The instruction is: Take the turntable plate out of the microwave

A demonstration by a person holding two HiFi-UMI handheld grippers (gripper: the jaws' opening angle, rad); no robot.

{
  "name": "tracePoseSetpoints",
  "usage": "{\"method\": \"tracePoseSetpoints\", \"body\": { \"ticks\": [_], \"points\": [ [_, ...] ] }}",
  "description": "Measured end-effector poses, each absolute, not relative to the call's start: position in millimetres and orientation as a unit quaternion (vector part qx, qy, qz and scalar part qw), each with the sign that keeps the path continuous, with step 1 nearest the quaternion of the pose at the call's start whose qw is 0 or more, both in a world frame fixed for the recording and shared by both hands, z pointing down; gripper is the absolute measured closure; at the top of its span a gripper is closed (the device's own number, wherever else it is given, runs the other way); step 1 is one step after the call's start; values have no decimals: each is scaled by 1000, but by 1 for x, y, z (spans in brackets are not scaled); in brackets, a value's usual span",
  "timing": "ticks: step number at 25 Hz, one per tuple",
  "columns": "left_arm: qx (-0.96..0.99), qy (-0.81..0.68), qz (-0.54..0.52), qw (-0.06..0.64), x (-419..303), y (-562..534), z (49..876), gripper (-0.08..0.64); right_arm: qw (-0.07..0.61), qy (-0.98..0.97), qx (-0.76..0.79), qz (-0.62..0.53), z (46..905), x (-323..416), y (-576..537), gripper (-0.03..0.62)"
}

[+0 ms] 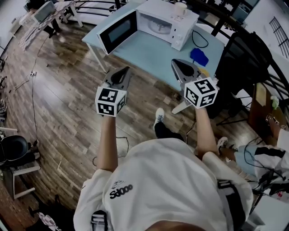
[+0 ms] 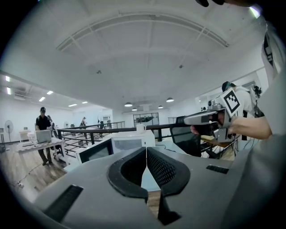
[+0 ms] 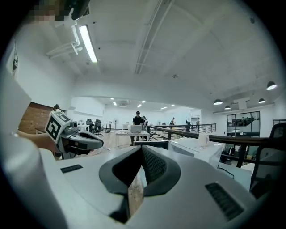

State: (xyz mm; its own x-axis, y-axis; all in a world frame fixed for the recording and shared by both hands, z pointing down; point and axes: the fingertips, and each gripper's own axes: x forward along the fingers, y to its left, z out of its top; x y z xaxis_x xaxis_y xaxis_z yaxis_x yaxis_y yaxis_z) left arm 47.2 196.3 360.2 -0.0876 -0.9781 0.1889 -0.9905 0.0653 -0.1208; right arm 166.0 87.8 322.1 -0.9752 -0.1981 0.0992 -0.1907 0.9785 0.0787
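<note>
A white microwave (image 1: 174, 22) stands on a light blue table (image 1: 149, 56) with its door (image 1: 118, 30) swung open to the left. Inside the cavity a pale round turntable plate (image 1: 159, 27) shows faintly. Both grippers are held in the air in front of the table, short of the microwave and pointing toward it. My left gripper (image 1: 127, 69) is shut and empty; its jaws (image 2: 146, 150) meet, with the microwave (image 2: 132, 143) beyond them. My right gripper (image 1: 175, 62) is also shut with nothing in it (image 3: 142, 148), and the microwave (image 3: 192, 145) lies ahead to its right.
A white cup (image 1: 180, 7) stands on top of the microwave. A blue object (image 1: 198, 56) and a black cable lie on the table's right part. A black chair (image 1: 244, 54) stands to the right. A person (image 2: 43, 129) stands at a far desk beyond railings.
</note>
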Motion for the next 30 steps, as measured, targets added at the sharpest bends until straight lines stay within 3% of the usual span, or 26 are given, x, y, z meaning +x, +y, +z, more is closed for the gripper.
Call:
{"method": "tracePoseSetpoints", "body": {
  "ticks": [19,30],
  "points": [
    [649,-750,104,66,-69,-60,354,540,81,-996,44,-20,337,35,-154,586],
    [659,-739,87,106,-99,-147,377,540,97,-995,37,-6,364,-6,-221,586]
  ]
}}
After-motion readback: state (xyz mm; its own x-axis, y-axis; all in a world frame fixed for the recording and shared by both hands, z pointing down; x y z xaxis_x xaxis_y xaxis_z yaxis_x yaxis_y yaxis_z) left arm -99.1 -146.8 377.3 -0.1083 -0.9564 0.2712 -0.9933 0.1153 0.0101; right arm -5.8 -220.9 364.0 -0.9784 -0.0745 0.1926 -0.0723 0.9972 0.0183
